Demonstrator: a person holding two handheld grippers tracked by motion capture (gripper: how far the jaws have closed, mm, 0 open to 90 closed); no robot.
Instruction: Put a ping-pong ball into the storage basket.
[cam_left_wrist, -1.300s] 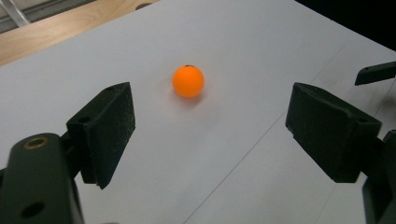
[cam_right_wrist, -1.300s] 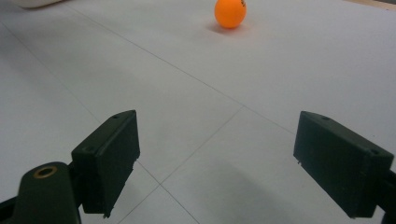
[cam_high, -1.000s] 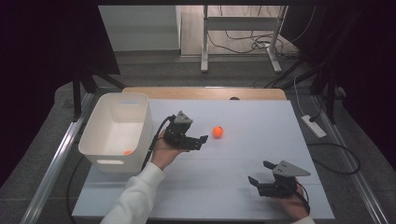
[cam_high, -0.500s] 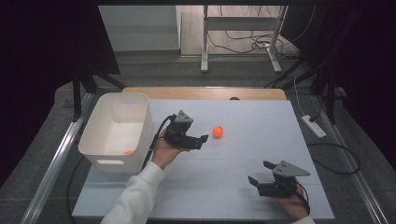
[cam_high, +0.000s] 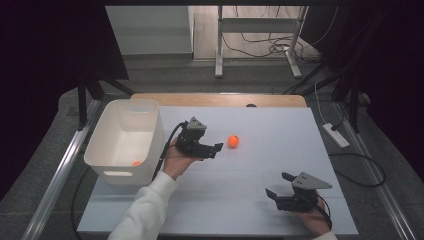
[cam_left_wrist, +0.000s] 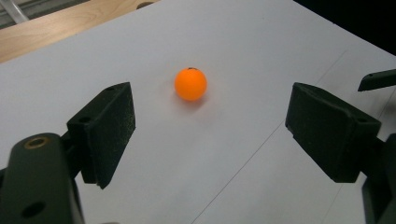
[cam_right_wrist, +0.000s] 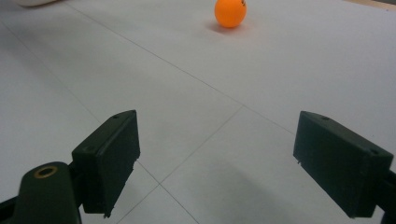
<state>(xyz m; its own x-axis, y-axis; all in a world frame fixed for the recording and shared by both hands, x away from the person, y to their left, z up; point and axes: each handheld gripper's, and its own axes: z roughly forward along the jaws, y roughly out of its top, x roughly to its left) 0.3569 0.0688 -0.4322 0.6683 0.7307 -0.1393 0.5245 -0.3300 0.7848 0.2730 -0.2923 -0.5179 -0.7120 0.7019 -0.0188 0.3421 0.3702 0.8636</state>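
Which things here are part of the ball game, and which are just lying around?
Part of the job:
- orange ball on the table
- left gripper, open, aimed at that ball
- white bin, with another orange ball inside

Just lying about:
- right gripper, open, resting apart
- power strip on the floor
- cables behind the table

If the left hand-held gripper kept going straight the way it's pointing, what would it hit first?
Most likely the orange ball: it lies on the white table just ahead of the open left hand-held gripper, roughly centred between its jaws, though how far ahead is unclear.

Nothing has shifted — all stays put.
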